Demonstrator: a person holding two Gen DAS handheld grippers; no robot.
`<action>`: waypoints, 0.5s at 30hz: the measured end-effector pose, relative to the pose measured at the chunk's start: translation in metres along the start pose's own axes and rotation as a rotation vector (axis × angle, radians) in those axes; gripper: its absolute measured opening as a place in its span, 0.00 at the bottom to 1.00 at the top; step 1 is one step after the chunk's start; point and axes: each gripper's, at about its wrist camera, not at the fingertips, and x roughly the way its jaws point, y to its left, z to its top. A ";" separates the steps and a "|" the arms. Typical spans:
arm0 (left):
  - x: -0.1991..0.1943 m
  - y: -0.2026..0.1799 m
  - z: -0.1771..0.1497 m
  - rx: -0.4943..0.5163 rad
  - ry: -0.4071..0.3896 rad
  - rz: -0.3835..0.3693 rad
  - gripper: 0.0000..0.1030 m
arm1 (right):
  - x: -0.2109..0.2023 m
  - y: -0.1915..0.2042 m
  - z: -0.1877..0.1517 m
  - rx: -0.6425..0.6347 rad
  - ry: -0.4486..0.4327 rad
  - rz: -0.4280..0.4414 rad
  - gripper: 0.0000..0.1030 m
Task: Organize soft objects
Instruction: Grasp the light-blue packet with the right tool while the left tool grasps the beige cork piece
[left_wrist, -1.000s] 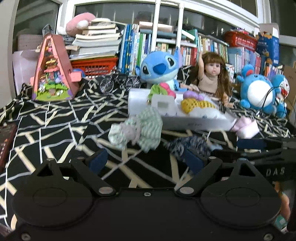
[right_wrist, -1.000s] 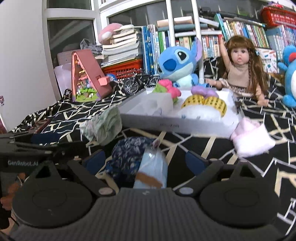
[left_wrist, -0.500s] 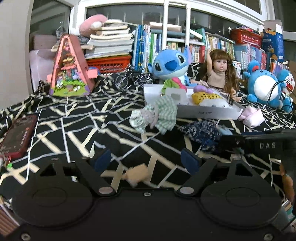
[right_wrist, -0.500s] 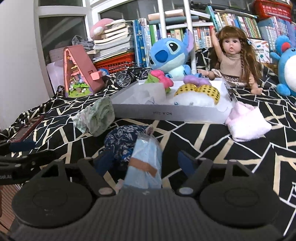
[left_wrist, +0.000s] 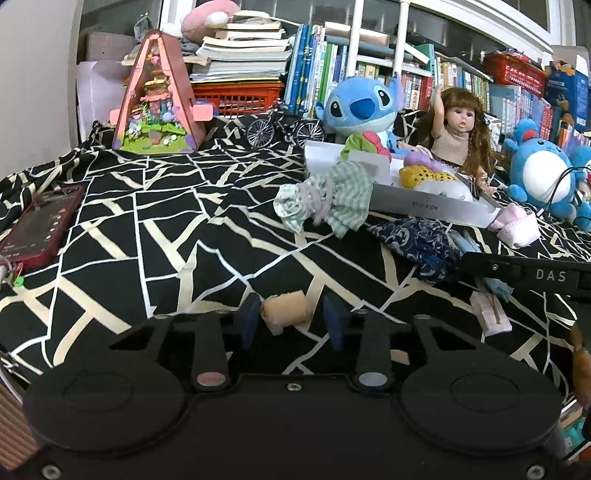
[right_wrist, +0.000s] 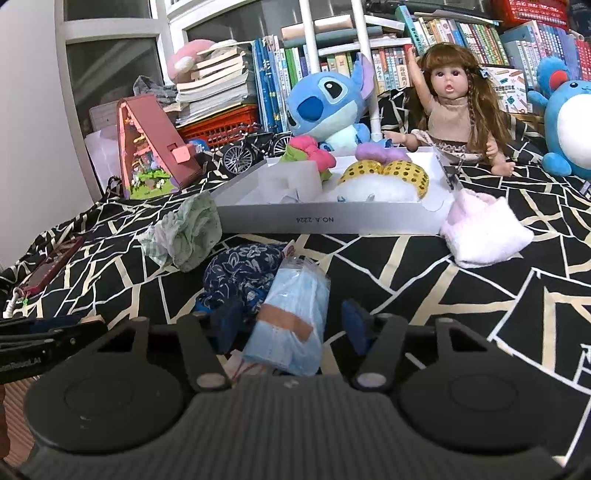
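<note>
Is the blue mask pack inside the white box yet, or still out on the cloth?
Out. The mask pack lies on the cloth in front of the white box, between the right gripper's fingers.

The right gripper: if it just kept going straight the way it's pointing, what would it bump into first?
Probably the pale blue packet already lying between the fingers of the right gripper, then the dark blue floral cloth beyond; depth is hard to judge.
</note>
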 end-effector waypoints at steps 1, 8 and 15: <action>0.000 -0.001 0.001 0.002 -0.001 -0.005 0.28 | -0.002 -0.002 0.000 0.006 -0.001 0.000 0.61; 0.004 -0.004 0.001 0.032 -0.003 -0.031 0.27 | -0.007 -0.016 -0.003 0.063 0.011 -0.029 0.59; 0.010 -0.011 0.004 0.067 -0.005 -0.067 0.28 | -0.004 -0.008 -0.004 -0.011 0.014 -0.095 0.63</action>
